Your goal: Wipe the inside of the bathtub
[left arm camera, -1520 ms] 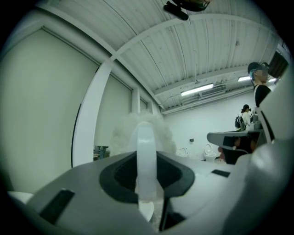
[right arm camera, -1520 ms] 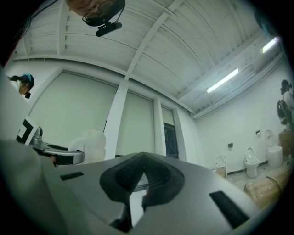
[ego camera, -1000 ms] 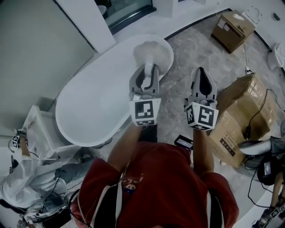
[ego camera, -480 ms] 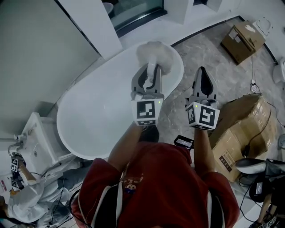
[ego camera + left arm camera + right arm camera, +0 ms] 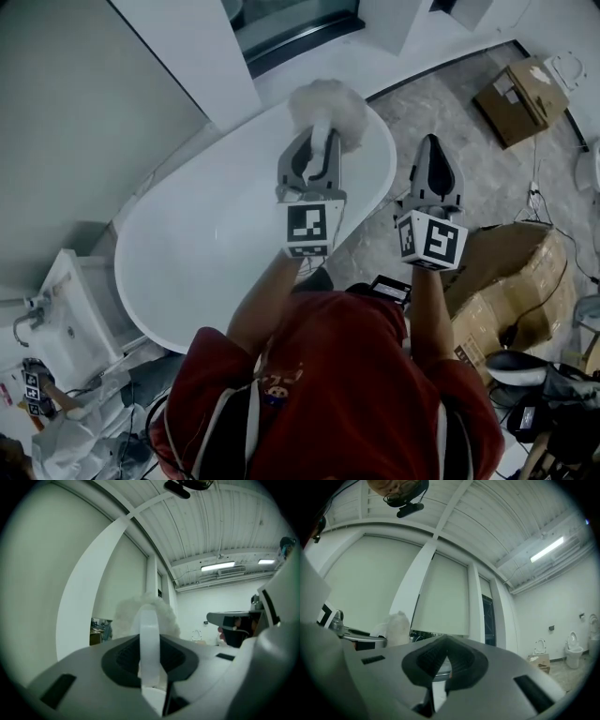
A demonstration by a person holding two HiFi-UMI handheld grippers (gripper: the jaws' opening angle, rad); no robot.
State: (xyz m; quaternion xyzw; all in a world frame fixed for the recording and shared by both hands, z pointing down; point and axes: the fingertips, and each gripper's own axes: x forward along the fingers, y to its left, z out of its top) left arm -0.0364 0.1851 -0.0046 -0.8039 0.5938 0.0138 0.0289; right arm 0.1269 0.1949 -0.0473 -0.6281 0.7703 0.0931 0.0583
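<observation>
To wipe well, I'd lower the left gripper (image 5: 316, 131) into the bathtub (image 5: 187, 253), which runs from 8 o'clock to 1 o'clock beneath it. I'd then press the fluffy duster (image 5: 328, 105) flat on the inner wall and sweep in long overlapping strokes. Its 2 jaws are clenched on the duster's white handle (image 5: 150, 641), with the fluffy head at 12 o'clock, seemingly raised over the tub's far end. The right gripper (image 5: 432, 145) hangs at 3 o'clock over the floor, its jaws closed on nothing.
</observation>
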